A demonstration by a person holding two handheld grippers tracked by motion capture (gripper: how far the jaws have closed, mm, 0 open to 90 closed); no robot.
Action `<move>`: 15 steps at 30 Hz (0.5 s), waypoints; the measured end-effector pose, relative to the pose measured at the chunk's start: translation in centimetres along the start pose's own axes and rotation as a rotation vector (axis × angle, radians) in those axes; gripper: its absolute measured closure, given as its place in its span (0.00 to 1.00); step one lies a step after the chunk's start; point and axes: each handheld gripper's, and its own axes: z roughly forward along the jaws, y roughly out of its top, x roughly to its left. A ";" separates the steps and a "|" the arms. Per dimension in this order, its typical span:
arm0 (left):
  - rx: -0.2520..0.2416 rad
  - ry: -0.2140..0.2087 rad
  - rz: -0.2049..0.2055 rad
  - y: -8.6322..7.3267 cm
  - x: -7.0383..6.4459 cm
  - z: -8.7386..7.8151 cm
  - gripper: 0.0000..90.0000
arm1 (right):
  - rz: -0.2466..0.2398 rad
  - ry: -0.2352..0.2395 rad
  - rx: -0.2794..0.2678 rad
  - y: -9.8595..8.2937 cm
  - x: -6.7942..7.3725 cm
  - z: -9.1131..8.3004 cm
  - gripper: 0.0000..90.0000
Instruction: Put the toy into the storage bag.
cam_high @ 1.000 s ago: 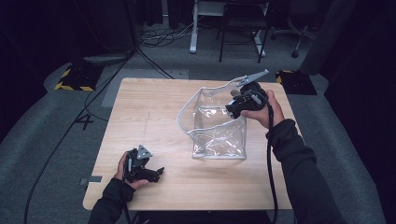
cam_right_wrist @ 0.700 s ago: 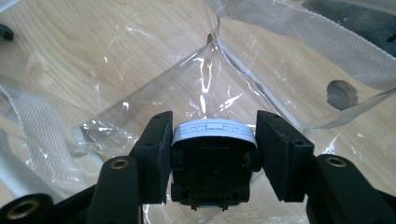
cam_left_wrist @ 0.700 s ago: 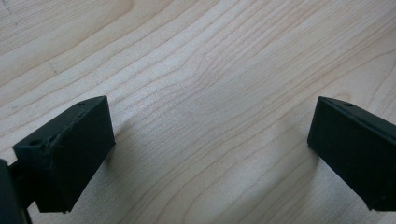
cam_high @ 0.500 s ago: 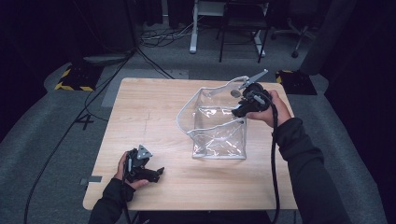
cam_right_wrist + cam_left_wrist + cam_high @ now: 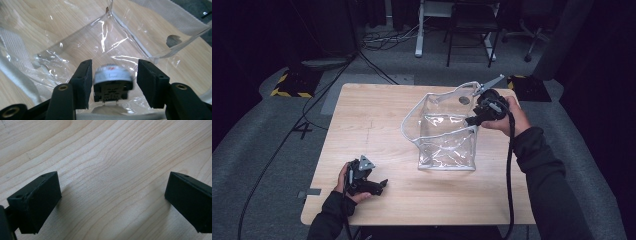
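A clear plastic bag (image 5: pixel 447 142) with white trim stands open on the wooden table (image 5: pixel 377 125). My right gripper (image 5: pixel 473 120) hovers at the bag's right rim, pointing down into it. In the right gripper view, a small black object with a round white top (image 5: pixel 112 80) sits blurred between the jaws of my right gripper (image 5: pixel 112 82), which is open, with a gap showing on the object's right side. The bag (image 5: pixel 82 47) lies open below it. My left gripper (image 5: pixel 379 186) rests near the table's front left; it (image 5: pixel 112 202) is open and holds nothing over bare wood.
A dark grey floor surrounds the table, with cables (image 5: pixel 302 120) trailing at the left. A desk frame and chair legs (image 5: pixel 472 30) stand behind. A yellow-black striped mat (image 5: pixel 289 87) lies at the back left.
My right hand has shifted slightly to the right along the bag's rim. The left hand has not moved.
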 end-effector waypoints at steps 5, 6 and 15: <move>0.000 0.000 0.000 0.0 0.0 0.0 0.01 | 0.008 0.000 -0.019 -0.1 0.1 -0.1 0.52; 0.000 0.000 0.000 0.0 0.0 0.0 0.01 | 0.004 -0.002 -0.024 -0.1 0.1 -0.1 0.52; 0.000 0.000 0.000 0.0 0.0 0.0 0.01 | 0.012 -0.005 -0.052 -0.3 0.2 0.0 0.51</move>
